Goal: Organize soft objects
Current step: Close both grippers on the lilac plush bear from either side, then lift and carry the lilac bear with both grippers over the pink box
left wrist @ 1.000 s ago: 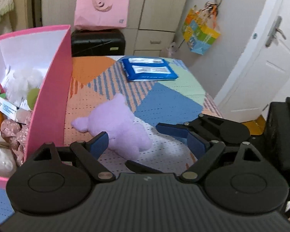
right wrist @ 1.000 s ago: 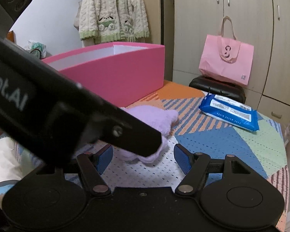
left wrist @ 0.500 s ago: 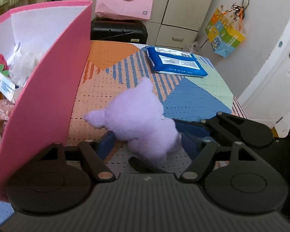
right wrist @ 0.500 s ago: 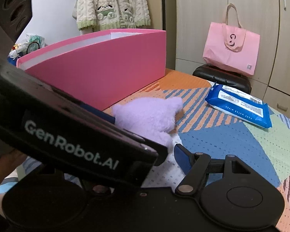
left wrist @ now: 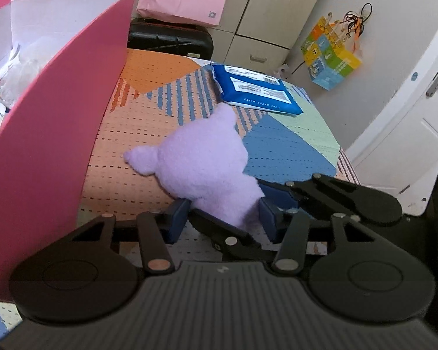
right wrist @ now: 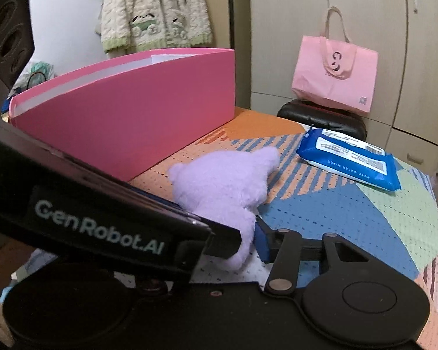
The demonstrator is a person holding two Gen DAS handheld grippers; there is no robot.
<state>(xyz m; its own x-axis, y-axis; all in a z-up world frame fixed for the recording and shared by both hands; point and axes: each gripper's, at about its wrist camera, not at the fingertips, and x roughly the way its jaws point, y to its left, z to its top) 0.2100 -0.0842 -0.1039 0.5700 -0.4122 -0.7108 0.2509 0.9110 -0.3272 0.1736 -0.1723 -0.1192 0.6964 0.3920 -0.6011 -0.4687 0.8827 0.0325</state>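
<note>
Purple plush [left wrist: 203,172] lies on the patterned table [left wrist: 292,143], near its middle, just beside the pink box [left wrist: 58,134] standing along the left edge. Left claw [left wrist: 223,214] has just been closing; both blue pads press into the plush's near end, so it is clenched on the plush. Right claw [right wrist: 248,242] has also been closing: its right pad touches the plush, its left finger is hidden behind the left claw, grip cannot be judged. Blue wipes pack [left wrist: 254,89] lies toward the far edge, apart from the plush.
</note>
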